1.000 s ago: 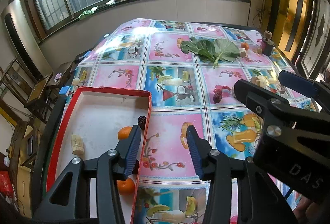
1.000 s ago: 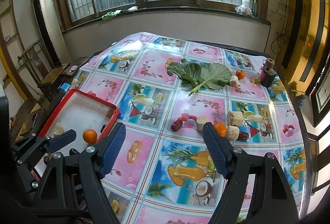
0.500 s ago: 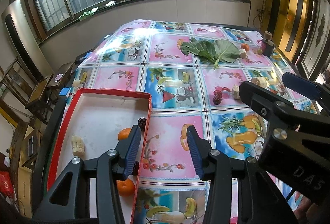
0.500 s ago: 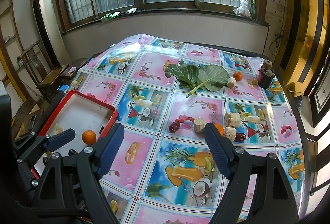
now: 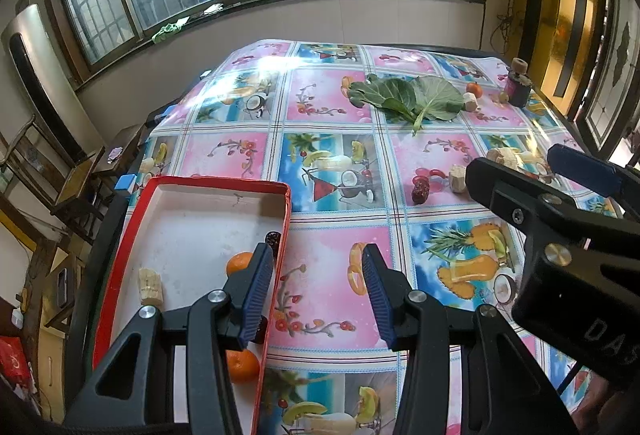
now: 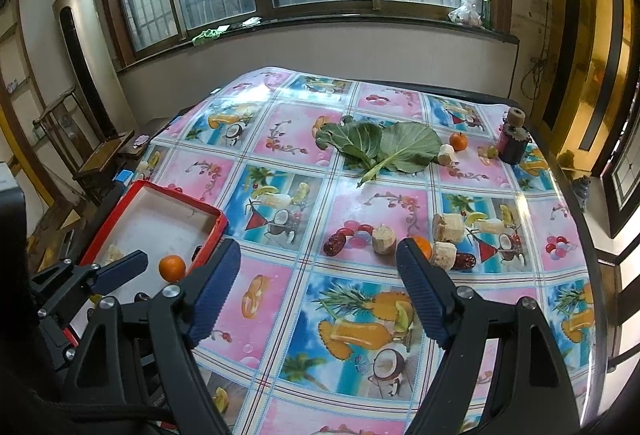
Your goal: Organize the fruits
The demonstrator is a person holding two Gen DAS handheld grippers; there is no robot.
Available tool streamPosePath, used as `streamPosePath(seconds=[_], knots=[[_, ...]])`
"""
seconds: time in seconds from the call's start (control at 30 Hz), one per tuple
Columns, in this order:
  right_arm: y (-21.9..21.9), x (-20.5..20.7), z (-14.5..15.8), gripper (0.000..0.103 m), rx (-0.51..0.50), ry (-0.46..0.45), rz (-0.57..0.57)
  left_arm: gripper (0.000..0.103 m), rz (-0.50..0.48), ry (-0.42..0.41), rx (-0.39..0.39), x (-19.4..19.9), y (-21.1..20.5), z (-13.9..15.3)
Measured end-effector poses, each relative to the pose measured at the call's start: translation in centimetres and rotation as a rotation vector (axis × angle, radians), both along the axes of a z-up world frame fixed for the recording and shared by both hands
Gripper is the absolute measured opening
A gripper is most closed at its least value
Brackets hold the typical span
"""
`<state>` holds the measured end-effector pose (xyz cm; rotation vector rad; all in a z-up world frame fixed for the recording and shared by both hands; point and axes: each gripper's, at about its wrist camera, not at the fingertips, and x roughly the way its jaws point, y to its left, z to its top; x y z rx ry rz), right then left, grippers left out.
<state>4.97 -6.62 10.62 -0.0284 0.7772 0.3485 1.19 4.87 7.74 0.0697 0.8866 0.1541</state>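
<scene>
A red-rimmed white tray lies at the table's left. It holds two oranges, a banana piece and a dark date. My left gripper is open and empty over the tray's right rim. My right gripper is open and empty above the cloth. Ahead of it lie a date, a banana chunk, an orange, more banana pieces and another date.
Two green leaves, an orange and a dark bottle sit at the far side. The right gripper shows in the left wrist view. The table edge curves at the right. A chair stands left.
My right gripper has drawn back and up slightly, so the table fruits look a little farther. My left gripper has hardly moved.
</scene>
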Motion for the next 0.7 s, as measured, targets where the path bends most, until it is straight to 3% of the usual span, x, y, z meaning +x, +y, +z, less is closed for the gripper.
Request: streamPosePath(seconds=[0.7], knots=[[-0.73, 0.38, -0.59, 0.081, 0.041, 0.029, -0.007, 0.047, -0.003, 0.010, 0.015, 0.25, -0.56, -0.36]])
